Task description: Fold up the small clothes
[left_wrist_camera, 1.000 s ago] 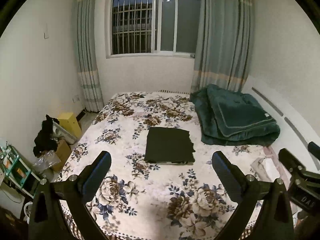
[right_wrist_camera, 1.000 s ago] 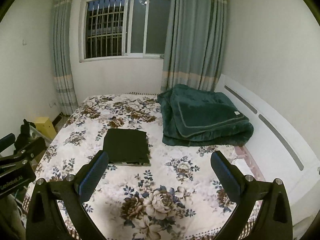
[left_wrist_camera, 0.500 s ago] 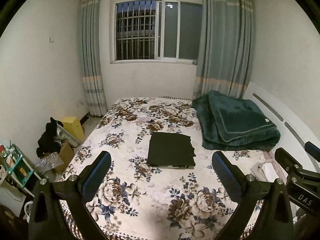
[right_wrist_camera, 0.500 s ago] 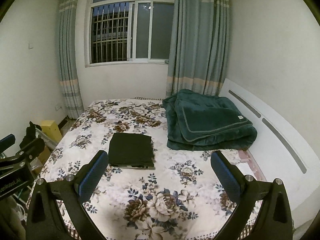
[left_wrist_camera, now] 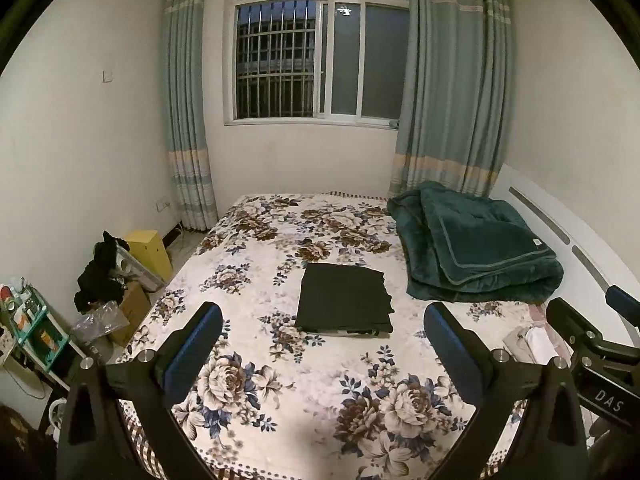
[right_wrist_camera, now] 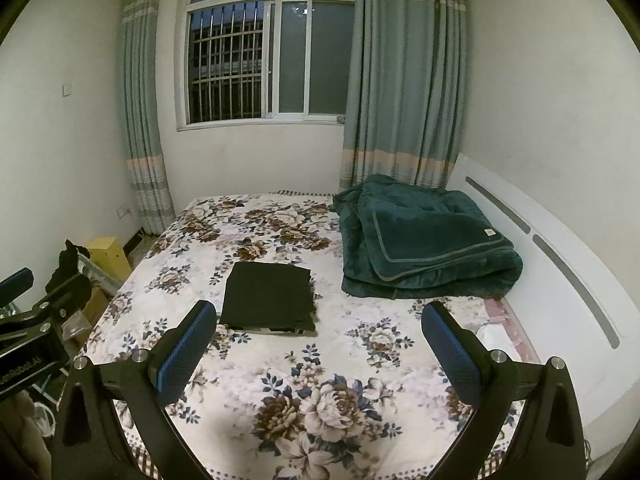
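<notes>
On the floral bedspread (left_wrist_camera: pixel 256 368), in the left wrist view, a dark garment (left_wrist_camera: pixel 345 299) lies folded into a neat flat rectangle near the middle of the bed, edges roughly square. The left gripper (left_wrist_camera: pixel 323 346) hangs above the near end of the bed with its jaws spread wide and nothing between them, well apart from the cloth. By the look of it this piece is done; no other unfolded clothing shows on the bed, so what is left — if anything — cannot be told from here. A folded dark green blanket (left_wrist_camera: pixel 480 248) sits just beside the garment on the right, and a yellow box (left_wrist_camera: pixel 149 249) and black clothing heap (left_wrist_camera: pixel 100 276) stand on the floor by the left wall.

In the right wrist view the same garment (right_wrist_camera: pixel 269 298) rests flat, not touching the blanket (right_wrist_camera: pixel 424 236). The right gripper (right_wrist_camera: pixel 319 342) is likewise released and empty, raised over the bedspread (right_wrist_camera: pixel 320 400). The white headboard (right_wrist_camera: pixel 560 280) runs along the right — nothing blocks a reach to the cloth.
</notes>
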Demonstrator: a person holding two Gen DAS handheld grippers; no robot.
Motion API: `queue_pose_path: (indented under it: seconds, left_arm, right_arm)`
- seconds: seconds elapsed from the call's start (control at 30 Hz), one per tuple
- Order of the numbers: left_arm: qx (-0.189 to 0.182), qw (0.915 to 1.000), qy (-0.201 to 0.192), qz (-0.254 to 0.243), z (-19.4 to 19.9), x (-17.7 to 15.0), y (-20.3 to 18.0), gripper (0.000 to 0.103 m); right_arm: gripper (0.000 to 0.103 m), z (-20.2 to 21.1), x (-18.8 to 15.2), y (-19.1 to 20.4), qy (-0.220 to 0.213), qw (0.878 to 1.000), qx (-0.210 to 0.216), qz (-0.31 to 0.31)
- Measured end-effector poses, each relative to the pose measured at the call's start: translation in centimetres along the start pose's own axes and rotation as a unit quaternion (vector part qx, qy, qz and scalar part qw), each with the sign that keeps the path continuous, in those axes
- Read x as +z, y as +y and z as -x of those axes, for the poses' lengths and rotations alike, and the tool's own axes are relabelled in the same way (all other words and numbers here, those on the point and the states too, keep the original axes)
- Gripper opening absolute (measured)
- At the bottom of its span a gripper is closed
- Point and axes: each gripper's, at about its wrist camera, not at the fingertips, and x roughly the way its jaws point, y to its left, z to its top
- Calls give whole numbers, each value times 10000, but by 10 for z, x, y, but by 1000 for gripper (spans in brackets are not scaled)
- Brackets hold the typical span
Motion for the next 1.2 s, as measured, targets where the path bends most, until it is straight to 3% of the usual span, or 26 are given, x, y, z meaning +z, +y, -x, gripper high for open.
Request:
queue_pose_path:
  seconds: [1.2]
  left_arm:
    - [96,9999,-96,53,6,-5,-4,103]
  right_arm:
    - [103,-9,2,7,-29,10000,50,-5]
